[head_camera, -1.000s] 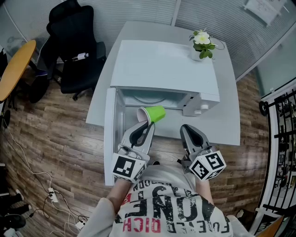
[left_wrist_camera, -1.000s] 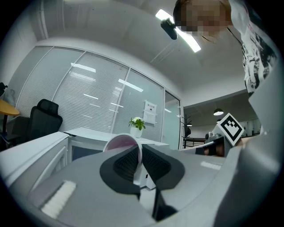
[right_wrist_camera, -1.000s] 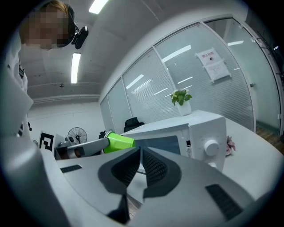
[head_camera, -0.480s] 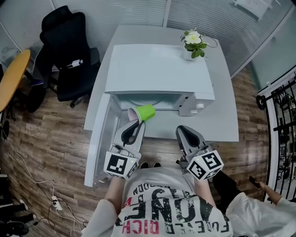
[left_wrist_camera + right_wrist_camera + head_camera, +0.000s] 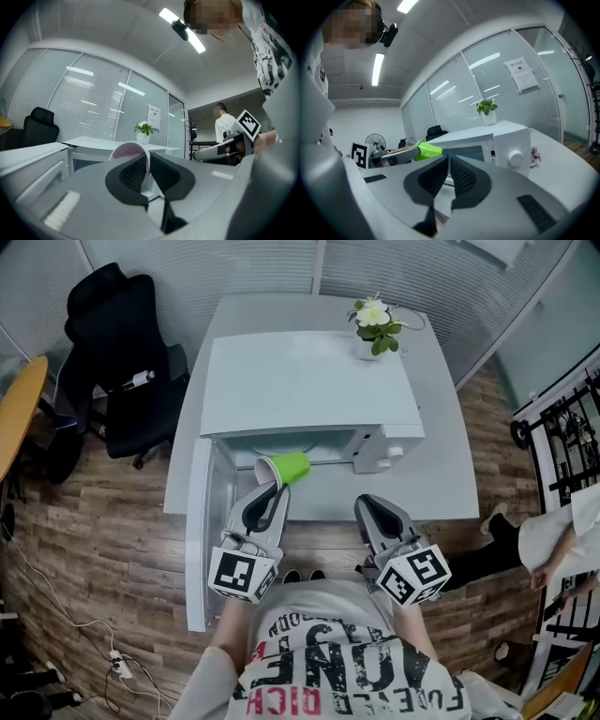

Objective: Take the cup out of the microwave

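**Inspector A:** In the head view we find the microwave (image 5: pixel 309 381) on the table (image 5: pixel 441 479), with its door (image 5: pixel 199 531) swung wide to the left. The cup (image 5: pixel 286 468) lies on its side in the air at the front edge of the opening. Its green base points away from us.

**Inspector B:** Agreed. We record the left gripper (image 5: pixel 274 487) reaching the cup's near end. The right gripper (image 5: pixel 368 503) hangs beside it, apart from the cup and over bare table. A plant (image 5: pixel 375 322) stands on the far corner and a chair (image 5: pixel 117 362) to the left.

**Inspector A:** In the left gripper view, we see the left gripper (image 5: pixel 149 169) clenched on the cup (image 5: pixel 127 150). One pad is inside the rim and one outside, pinching the wall.

**Inspector B:** In the right gripper view, we note the right gripper (image 5: pixel 449 176) with its jaws closed together and nothing between them. The cup (image 5: pixel 427 151) shows to the left, carried by the left gripper (image 5: pixel 391 158) in front of the microwave (image 5: pixel 501 143).
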